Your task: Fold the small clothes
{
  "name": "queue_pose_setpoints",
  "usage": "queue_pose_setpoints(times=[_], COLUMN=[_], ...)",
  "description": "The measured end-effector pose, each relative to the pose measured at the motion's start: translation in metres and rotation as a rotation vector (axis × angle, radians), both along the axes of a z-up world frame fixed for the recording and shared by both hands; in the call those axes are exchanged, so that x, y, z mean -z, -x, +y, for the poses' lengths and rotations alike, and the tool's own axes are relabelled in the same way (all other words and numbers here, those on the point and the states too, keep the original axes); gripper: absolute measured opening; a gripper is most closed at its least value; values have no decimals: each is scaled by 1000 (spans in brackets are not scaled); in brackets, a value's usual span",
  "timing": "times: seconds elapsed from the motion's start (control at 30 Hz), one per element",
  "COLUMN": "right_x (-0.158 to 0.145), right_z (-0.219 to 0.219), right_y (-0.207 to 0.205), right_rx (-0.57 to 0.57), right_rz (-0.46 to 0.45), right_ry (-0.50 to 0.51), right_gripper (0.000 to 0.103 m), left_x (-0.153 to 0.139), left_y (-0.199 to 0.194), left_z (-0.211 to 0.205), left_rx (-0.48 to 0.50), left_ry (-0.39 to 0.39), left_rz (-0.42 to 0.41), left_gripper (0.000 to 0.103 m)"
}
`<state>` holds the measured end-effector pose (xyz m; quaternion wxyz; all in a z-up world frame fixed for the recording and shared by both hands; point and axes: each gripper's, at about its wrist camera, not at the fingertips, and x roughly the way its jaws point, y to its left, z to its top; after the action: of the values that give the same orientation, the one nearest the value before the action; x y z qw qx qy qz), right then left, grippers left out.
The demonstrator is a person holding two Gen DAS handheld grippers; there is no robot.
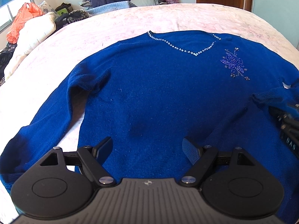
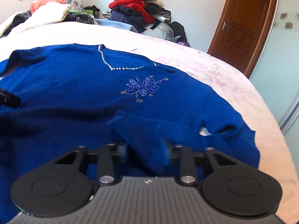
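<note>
A blue sweater [image 1: 158, 97] lies face up on the pink bed [image 1: 130, 22], neckline at 12 o'clock. It is soft, light knit that will drape and bunch, so take hems or cuffs. Your right gripper [image 2: 145, 153] pinches the right sleeve cuff [image 2: 138, 130], narrow. Your left gripper [image 1: 147, 149] hovers wide and empty over the hem at 6 o'clock.

A deep blue knitted sweater [image 1: 158, 97], soft and slightly fuzzy, carries shiny beads along its neckline [image 1: 186, 50]. It lies on a pale pink bed cover [image 1: 130, 22] of crinkled matt cloth. Behind stands a brown varnished wooden door [image 2: 243, 28].
</note>
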<state>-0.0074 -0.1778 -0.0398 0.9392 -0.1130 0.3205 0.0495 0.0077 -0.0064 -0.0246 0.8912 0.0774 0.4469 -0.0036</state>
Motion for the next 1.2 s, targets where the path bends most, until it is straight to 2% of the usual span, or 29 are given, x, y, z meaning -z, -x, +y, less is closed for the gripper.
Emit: queue_pose_setpoints(times=[0.03, 0.07, 0.4, 0.5, 0.73, 0.9, 1.2], right_x=[-1, -2, -36, -45, -63, -65, -55], right_z=[0, -1, -48, -66, -104, -140, -227], right_y=[0, 1, -3, -5, 3, 16, 69], right_rx=[5, 9, 91, 136, 271, 410, 707], right_rz=[-5, -10, -83, -119, -235, -312, -397], right_ry=[-5, -11, -266, -311, -335, -339, -321], right_gripper=[11, 7, 5, 5, 5, 5, 5], left_x=[0, 0, 2, 2, 3, 3, 4], left_y=[0, 0, 0, 0, 0, 0, -1], left_z=[0, 0, 1, 1, 3, 2, 1], left_rx=[0, 0, 2, 0, 0, 3, 1], left_ry=[0, 0, 0, 0, 1, -2, -7], left_rz=[0, 0, 4, 3, 3, 7, 12], left_gripper=[81, 81, 81, 81, 81, 81, 81])
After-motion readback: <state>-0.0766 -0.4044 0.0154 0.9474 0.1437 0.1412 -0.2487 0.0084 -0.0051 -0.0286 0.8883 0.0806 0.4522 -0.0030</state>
